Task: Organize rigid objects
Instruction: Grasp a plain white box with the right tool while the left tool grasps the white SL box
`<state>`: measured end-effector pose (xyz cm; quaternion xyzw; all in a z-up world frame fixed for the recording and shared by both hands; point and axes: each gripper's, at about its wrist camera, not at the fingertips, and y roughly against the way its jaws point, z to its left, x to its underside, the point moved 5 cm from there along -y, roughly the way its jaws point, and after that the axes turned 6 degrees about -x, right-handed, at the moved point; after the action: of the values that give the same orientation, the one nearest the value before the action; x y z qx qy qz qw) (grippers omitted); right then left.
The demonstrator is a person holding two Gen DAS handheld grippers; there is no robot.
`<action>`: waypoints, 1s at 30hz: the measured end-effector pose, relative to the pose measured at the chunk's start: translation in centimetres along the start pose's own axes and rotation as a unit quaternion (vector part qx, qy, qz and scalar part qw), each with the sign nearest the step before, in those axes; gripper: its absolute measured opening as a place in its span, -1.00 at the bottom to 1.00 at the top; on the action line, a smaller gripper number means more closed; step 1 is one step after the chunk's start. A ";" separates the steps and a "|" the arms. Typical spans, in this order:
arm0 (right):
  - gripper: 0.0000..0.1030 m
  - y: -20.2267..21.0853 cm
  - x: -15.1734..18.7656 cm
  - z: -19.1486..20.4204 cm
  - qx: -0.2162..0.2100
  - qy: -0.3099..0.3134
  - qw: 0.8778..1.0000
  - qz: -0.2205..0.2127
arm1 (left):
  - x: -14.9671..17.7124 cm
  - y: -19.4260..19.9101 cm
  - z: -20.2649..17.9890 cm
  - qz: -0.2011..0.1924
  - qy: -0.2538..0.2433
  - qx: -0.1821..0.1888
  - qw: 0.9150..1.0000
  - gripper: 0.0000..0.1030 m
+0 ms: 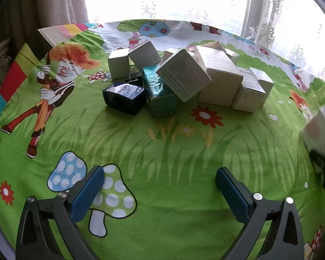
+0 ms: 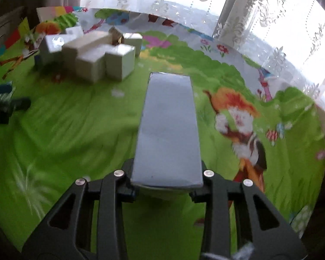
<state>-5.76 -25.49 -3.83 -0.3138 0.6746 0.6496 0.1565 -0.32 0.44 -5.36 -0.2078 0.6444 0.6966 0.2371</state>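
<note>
Grey flat cardboard box (image 2: 168,130) clamped in the right gripper (image 2: 166,184), carried above the green cartoon-print cloth (image 1: 162,151) on the tabletop.
Its jaws press the box's near end from both sides, while the left gripper (image 1: 160,186) hangs over bare cloth with its blue-padded jaws wide apart and nothing between them. Toward the window a jumbled heap holds about eight white and cream cardboard boxes (image 1: 218,80), some leaning on each other, so the exact count is uncertain; one teal foil-wrapped box (image 1: 160,95) lies under a tilted white one, and one dark navy box (image 1: 124,97) sits at the heap's left front. One black binder clip (image 1: 132,77) lies behind the navy box. White lace curtains (image 1: 184,0) hang behind the tabletop. The right wrist view is blurred.
</note>
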 end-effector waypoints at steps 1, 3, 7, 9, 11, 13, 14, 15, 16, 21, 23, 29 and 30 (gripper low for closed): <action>-0.26 0.0 0.2 0.0 -0.001 -0.005 1.000 -0.003 | 0.0 0.0 0.0 0.001 -0.001 0.000 1.000 1.00; -0.26 0.3 0.3 -0.4 0.000 -0.010 1.000 -0.005 | -0.3 0.2 -0.1 0.000 -0.016 -0.020 1.000 1.00; -0.25 -0.1 0.2 -0.4 -0.001 -0.015 1.000 -0.001 | -3.6 1.3 -1.5 -0.076 -0.145 -0.133 0.977 0.96; -0.25 -0.1 0.1 -0.1 0.006 -0.010 1.000 -0.001 | -5.3 1.7 -2.3 -0.100 -0.172 -0.137 0.970 0.96; -0.25 -0.2 0.0 0.0 0.011 -0.006 1.000 -0.001 | -7.0 1.0 -3.5 -0.097 -0.199 -0.131 0.966 0.96; -0.25 -0.2 0.0 0.1 0.012 -0.005 1.000 -0.001 | -8.4 -0.2 -4.7 -0.100 -0.230 -0.153 0.956 0.95; -0.25 -0.2 0.0 0.1 0.011 -0.006 1.000 -0.001 | -8.9 -0.9 -5.2 -0.103 -0.246 -0.163 0.950 0.77; -0.25 -0.2 0.0 0.1 0.010 -0.008 1.000 -0.001 | -9.0 -1.3 -5.4 -0.101 -0.251 -0.162 0.949 0.08; -0.25 -0.2 0.1 0.1 0.007 -0.010 1.000 -0.001 | -9.0 -1.7 -5.4 -0.092 -0.249 -0.148 0.953 -0.13; -0.25 -0.3 0.0 -0.5 -0.008 -0.022 1.000 -0.001 | -5.8 3.3 -3.4 -0.116 -0.146 -0.042 0.982 -0.19; -0.25 -0.3 0.0 -0.6 -0.012 -0.025 1.000 -0.001 | -3.0 5.4 -2.3 -0.110 -0.106 0.007 0.988 -0.19; -0.25 -0.2 -0.1 -0.5 -0.005 -0.019 1.000 -0.001 | 2.3 4.4 -2.0 -0.056 -0.102 0.058 0.992 -0.06; -0.25 -0.2 -0.1 -0.4 -0.002 -0.017 1.000 -0.001 | 2.4 3.9 -1.8 -0.044 -0.096 0.056 0.993 0.16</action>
<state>-5.46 -25.88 -3.88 -0.3039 0.6700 0.6562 0.1677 -4.64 -1.43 -3.81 -0.1543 0.6469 0.6649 0.3400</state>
